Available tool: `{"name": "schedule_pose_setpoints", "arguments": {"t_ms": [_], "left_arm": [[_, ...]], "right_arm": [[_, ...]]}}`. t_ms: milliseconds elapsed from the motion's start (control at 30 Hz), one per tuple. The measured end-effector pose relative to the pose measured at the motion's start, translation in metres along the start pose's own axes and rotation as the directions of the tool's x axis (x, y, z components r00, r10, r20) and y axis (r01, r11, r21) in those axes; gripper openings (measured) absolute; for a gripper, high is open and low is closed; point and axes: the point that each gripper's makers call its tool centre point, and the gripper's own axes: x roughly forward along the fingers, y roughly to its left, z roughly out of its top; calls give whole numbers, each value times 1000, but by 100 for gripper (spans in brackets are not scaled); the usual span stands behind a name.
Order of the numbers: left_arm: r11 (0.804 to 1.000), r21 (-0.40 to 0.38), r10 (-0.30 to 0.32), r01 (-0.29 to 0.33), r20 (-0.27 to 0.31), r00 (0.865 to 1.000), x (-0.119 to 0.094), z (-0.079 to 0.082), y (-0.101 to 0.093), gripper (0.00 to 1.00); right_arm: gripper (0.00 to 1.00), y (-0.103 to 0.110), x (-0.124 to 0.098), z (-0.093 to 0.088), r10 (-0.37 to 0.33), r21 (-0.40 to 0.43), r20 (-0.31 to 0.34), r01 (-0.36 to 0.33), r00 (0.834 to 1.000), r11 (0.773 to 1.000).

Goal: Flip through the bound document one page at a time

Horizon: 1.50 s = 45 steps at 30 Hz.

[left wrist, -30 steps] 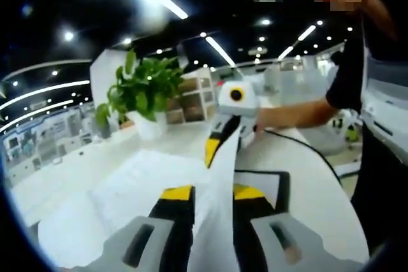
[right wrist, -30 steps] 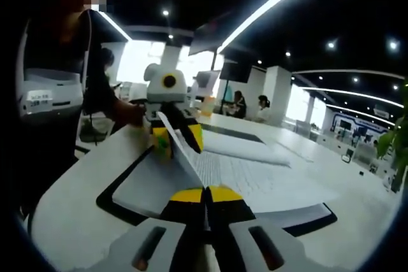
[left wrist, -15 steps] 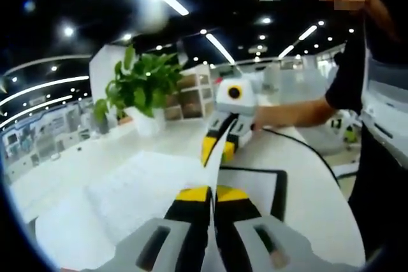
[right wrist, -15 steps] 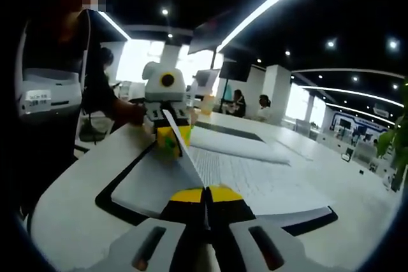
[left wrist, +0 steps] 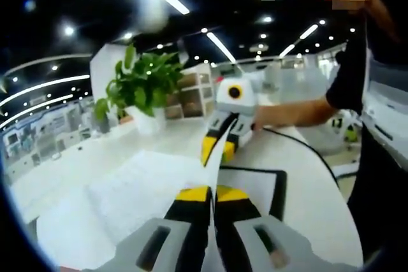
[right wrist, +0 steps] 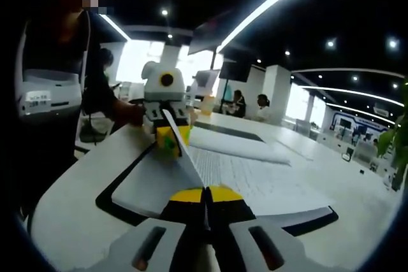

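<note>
Plainly, one page point(left wrist: 215, 160) was mid-turn, stood up on edge between the two grippers. In the left gripper view the left gripper point(left wrist: 212, 197) had its yellow-tipped jaws pressed together on the near end of that sheet, while the right gripper point(left wrist: 218, 144) clamped the far end of the same sheet beyond it. The right gripper view told the same from the other side: the right gripper's own jaws were closed on the page's edge, and the left gripper point(right wrist: 170, 138) pinched it at the far end. The bound document point(right wrist: 255, 176) lay open and flat on the white table point(right wrist: 70, 208), its printed pages spread to the right of the raised sheet in that view, with a black-edged cover beneath. A potted plant point(left wrist: 143, 93) stood far off on the table. I judged the lift done; next the sheet needed carrying across and laying flat, both grippers moving together so it would not tear.
</note>
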Motion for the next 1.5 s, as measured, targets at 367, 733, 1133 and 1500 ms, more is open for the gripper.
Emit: {"name": "schedule_pose_setpoints", "arguments": {"t_ms": [367, 733, 1133, 1500], "left_arm": [[1000, 17, -4, 4, 1, 1000, 1, 0, -1, 3], [1000, 18, -1, 1, 4, 1000, 0, 0, 0, 3], [1000, 10, 10, -10, 19, 1000, -4, 4, 5, 3], [1000, 13, 22, -22, 31, 999, -6, 6, 7, 3]], "right_arm": [[5, 0, -1, 0, 0, 21, 5, 0, 1000, 1000], [6, -2, -2, 0, -1, 52, 12, 0, 1000, 999], [13, -6, -5, 6, -14, 122, 46, 8, 999, 993], [27, -10, -6, 7, -27, 141, 55, 19, 998, 990]]}}
